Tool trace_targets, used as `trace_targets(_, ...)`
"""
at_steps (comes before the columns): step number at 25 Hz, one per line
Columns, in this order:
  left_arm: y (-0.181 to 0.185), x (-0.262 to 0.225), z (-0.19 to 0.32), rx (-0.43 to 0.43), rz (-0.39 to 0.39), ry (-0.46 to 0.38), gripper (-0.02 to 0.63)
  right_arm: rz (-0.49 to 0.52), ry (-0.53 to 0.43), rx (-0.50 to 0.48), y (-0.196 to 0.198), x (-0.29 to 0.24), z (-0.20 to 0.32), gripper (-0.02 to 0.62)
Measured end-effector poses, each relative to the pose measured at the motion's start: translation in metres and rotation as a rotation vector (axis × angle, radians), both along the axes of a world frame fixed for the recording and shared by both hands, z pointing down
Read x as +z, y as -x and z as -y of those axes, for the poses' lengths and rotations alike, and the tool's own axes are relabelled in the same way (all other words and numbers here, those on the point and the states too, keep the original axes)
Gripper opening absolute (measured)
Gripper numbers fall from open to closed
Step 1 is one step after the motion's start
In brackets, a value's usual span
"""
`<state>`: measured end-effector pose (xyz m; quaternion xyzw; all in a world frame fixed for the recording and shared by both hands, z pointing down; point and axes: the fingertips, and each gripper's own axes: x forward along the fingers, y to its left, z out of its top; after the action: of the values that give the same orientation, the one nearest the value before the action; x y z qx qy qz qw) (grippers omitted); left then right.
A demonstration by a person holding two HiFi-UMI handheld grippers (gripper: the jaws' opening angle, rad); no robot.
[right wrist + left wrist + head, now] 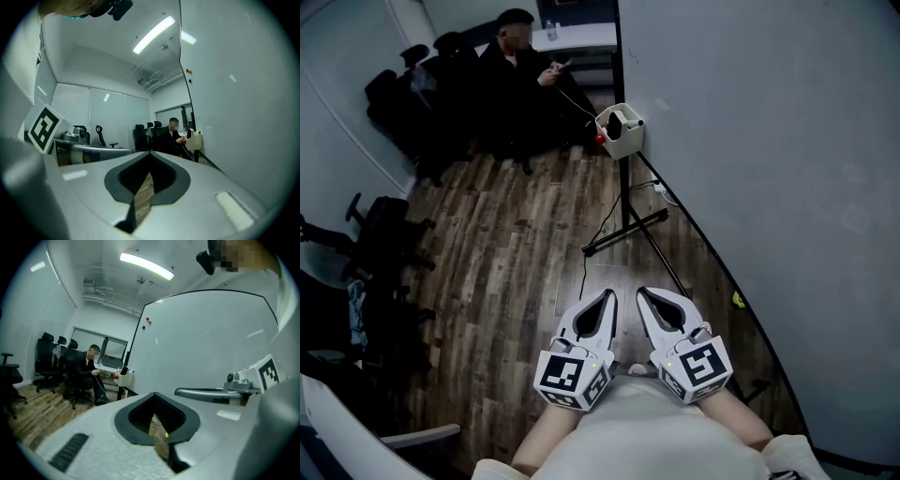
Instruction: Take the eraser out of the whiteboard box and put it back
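Note:
The cream whiteboard box [620,129] hangs at the far end of the whiteboard [750,141], with the black eraser [616,125] standing in it. The box also shows small in the left gripper view [125,378] and in the right gripper view [195,139]. My left gripper [607,296] and right gripper [645,293] are held side by side close to my body, far short of the box. Both point roughly level toward it. Each has its jaws together with nothing between them, as the left gripper [157,394] and right gripper [150,153] views show.
The whiteboard's black stand legs [623,230] and a cable cross the wooden floor between me and the box. A person [516,75] sits beyond the box. Black office chairs [384,234] line the left. A small yellow-green object [737,300] lies under the board.

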<state>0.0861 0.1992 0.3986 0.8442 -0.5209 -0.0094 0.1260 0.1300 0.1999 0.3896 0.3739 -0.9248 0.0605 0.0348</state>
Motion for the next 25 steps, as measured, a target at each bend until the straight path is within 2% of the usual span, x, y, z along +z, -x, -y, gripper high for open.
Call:
trace_targets(4,0.000,0.003,-0.008,-0.021,-0.005,0.004,0.005,0.076,0.025,-0.041,-0.001,-0.002,-0.009,0.003)
trace_targets(13,0.027,0.007,-0.014,-0.098,-0.013,0.019,0.005,0.084,0.026,-0.091,0.016,-0.004,-0.012,0.003)
trace_targets(25,0.059,0.005,0.033,-0.071,-0.017,0.012,0.005,0.066,0.015,-0.058,0.047,-0.005,0.033,0.003)
